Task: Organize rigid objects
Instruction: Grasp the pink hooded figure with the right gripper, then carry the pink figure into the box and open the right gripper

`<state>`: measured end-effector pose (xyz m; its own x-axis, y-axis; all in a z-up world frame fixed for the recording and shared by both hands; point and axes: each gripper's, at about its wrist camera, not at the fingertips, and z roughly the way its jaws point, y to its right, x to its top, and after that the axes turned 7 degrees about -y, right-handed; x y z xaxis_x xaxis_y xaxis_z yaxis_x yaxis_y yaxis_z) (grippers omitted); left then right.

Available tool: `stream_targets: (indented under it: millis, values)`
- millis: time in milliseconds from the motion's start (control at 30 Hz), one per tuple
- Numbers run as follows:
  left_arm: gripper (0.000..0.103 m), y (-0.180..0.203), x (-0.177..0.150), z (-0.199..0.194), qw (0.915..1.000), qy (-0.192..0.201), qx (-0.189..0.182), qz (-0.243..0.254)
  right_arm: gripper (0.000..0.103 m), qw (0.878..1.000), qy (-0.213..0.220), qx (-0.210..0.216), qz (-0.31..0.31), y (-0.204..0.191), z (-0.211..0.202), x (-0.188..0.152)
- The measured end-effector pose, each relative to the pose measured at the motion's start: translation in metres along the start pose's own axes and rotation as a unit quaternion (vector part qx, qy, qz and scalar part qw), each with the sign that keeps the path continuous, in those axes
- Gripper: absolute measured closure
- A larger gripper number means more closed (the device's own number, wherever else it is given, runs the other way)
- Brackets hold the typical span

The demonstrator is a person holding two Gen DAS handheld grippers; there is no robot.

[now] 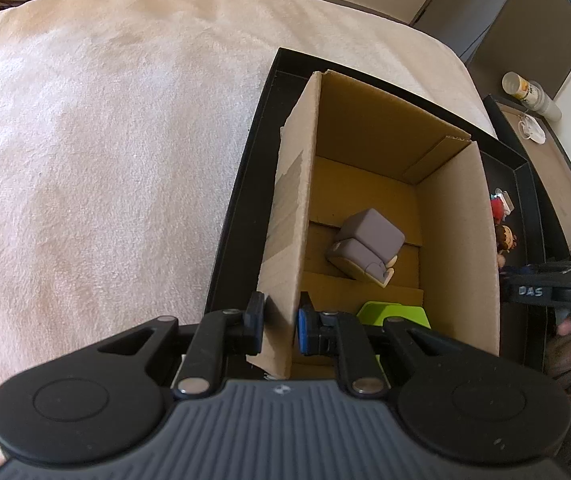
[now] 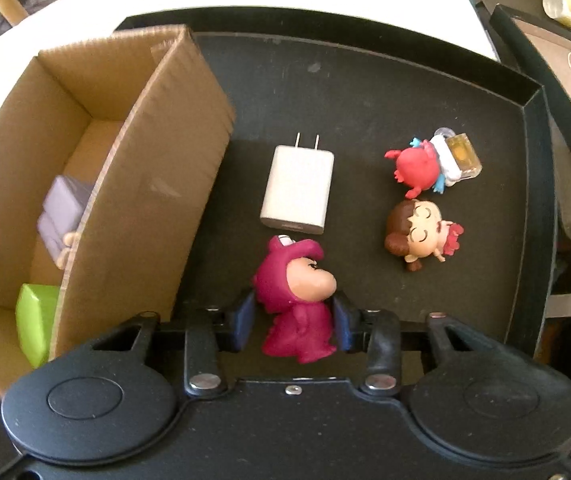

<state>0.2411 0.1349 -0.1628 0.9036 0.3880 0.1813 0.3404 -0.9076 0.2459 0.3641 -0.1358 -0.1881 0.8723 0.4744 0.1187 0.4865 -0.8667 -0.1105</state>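
We are noting: magenta figurine (image 2: 297,300), white charger (image 2: 298,190), red toy (image 2: 417,170), brown carton (image 2: 141,184), black tray (image 2: 365,92), lime block (image 2: 37,320).

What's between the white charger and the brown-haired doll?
Nothing: just bare black tray between the white charger and the brown-haired doll, seen in the right wrist view.

Cardboard box (image 2: 85,184) open-topped, stands in the black tray (image 2: 365,80) at its left side; my left gripper (image 1: 279,326) pinches its near wall. Inside: grey blocky figure (image 1: 365,244) on its side, green block (image 1: 393,314). On the tray floor: white charger (image 2: 297,190) flat, prongs pointing away; red figure (image 2: 425,168) and brown-haired figure (image 2: 417,236) lying down; magenta figure (image 2: 297,300) between my right gripper (image 2: 293,320) pads.
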Motion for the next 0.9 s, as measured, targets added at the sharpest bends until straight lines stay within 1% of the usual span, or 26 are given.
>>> stream_targets:
  millis: [100, 167, 500, 633, 900]
  values:
    - [0.088, 0.000, 0.000, -0.001, 1.0000, 0.000, 0.000, 0.002, 0.063, 1.000, 0.010, 0.001, -0.004, 0.002, -0.014, 0.001]
    - [0.088, -0.001, -0.001, -0.001, 1.0000, 0.001, -0.002, 0.001, 0.063, 1.000, 0.017, 0.002, -0.007, -0.007, -0.025, 0.003]
    - [0.088, -0.003, -0.003, -0.005, 0.9999, 0.004, -0.010, -0.001, 0.063, 0.998, 0.060, 0.011, -0.020, -0.021, -0.068, 0.004]
    - [0.088, -0.005, -0.005, -0.008, 0.9998, 0.006, -0.017, -0.005, 0.063, 0.997, 0.073, 0.017, -0.030, -0.031, -0.078, 0.011]
    - [0.088, -0.003, -0.005, -0.008, 0.9999, 0.002, -0.010, 0.003, 0.063, 0.995, 0.075, 0.032, -0.050, -0.058, -0.081, 0.024]
